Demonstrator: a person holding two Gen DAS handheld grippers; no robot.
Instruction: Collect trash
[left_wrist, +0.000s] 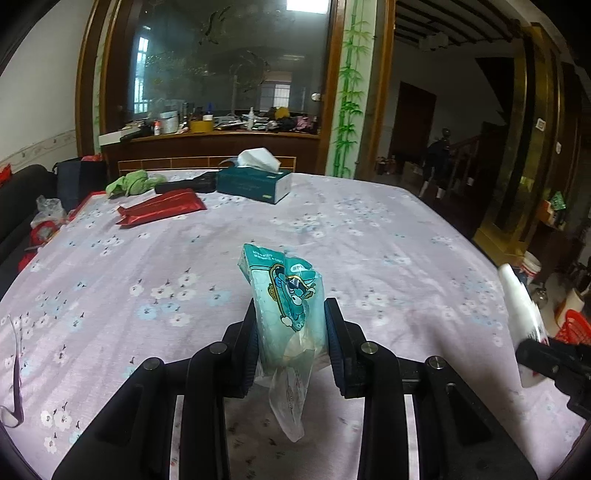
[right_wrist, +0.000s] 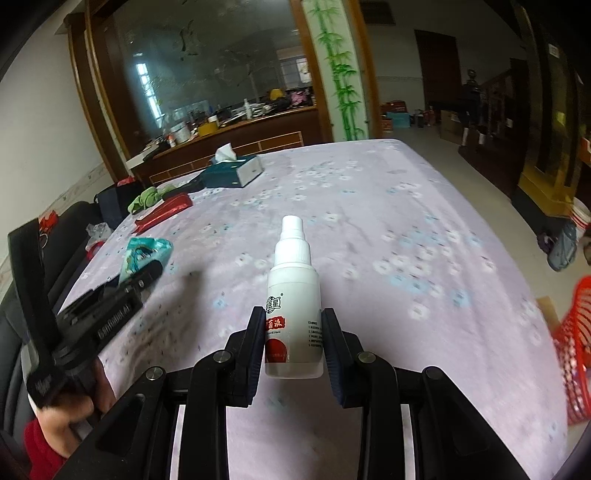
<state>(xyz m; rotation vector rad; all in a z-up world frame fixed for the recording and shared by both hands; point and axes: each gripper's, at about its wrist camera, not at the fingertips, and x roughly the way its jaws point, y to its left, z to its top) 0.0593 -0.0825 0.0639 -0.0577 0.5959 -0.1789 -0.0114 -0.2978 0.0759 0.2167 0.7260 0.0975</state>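
My left gripper (left_wrist: 290, 314) is shut on a crumpled teal snack wrapper (left_wrist: 286, 291) with a cartoon print, held above the floral tablecloth (left_wrist: 369, 240); clear plastic hangs below the fingers. My right gripper (right_wrist: 293, 325) is shut on a white spray bottle (right_wrist: 293, 295) with a red label, nozzle pointing away. In the right wrist view the left gripper (right_wrist: 147, 271) shows at the left with the wrapper (right_wrist: 146, 253). The bottle (left_wrist: 521, 306) and right gripper also appear at the right edge of the left wrist view.
At the table's far end lie a teal tissue box (left_wrist: 255, 181), a red foil packet (left_wrist: 162, 208), a green cloth (left_wrist: 133, 182) and a black object. A red basket (right_wrist: 576, 350) stands on the floor at the right. A hand in a red sleeve (right_wrist: 55, 424) holds the left gripper.
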